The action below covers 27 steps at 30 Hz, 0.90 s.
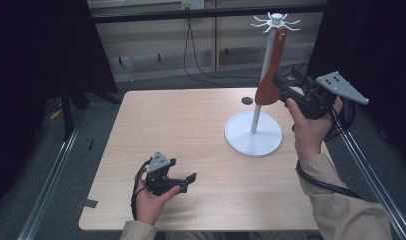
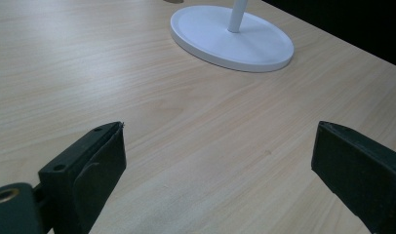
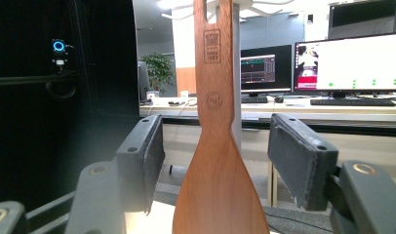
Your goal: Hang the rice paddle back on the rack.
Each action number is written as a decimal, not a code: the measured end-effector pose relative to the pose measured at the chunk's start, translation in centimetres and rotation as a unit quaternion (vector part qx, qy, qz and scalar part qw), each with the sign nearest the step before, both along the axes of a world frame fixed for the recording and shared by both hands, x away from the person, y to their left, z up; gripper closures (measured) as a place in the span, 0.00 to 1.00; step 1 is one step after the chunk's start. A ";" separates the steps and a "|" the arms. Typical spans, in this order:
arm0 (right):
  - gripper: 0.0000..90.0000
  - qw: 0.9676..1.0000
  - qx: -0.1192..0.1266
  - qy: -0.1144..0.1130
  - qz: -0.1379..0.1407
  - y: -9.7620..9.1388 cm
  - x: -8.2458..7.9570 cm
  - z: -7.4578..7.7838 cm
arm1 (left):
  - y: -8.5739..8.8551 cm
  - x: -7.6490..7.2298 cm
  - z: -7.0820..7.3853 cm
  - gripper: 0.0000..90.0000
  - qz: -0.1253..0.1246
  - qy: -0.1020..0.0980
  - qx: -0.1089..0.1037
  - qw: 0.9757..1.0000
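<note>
A brown wooden spatula (image 1: 270, 75) hangs blade down from a hook at the top of a white stand (image 1: 253, 135) at the table's back right. My right gripper (image 1: 281, 86) is raised beside the blade. In the right gripper view the spatula (image 3: 215, 146) hangs between the two pads (image 3: 142, 158) with a gap on each side, so my right gripper (image 3: 220, 161) is open. My left gripper (image 1: 187, 182) rests low over the table's front left, open, with bare wood between its jaws. In the left gripper view my left gripper (image 2: 218, 161) faces the stand's round base (image 2: 254, 48).
A small dark disc (image 1: 247, 100) lies on the wooden table (image 1: 181, 125) behind the stand's base. Metal rails (image 1: 51, 180) run along both sides of the table. Black screens flank the area. Desks with lit monitors (image 3: 347, 63) stand beyond the spatula.
</note>
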State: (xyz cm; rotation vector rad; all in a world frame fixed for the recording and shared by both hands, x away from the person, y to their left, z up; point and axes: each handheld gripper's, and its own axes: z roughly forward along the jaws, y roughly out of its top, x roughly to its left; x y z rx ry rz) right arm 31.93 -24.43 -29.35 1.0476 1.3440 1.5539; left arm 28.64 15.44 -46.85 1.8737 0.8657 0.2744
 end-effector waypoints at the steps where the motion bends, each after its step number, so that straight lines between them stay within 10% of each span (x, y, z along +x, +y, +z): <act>1: 0.41 1.000 0.001 0.000 0.001 0.0 -0.1 -0.1 | 0.0 0.0 0.1 0.06 -0.001 -0.003 0.000 1.000; 27: 0.26 0.999 -0.014 0.024 0.043 -0.5 -2.1 -3.9 | 0.0 0.0 -0.1 0.03 0.003 -0.008 0.012 1.000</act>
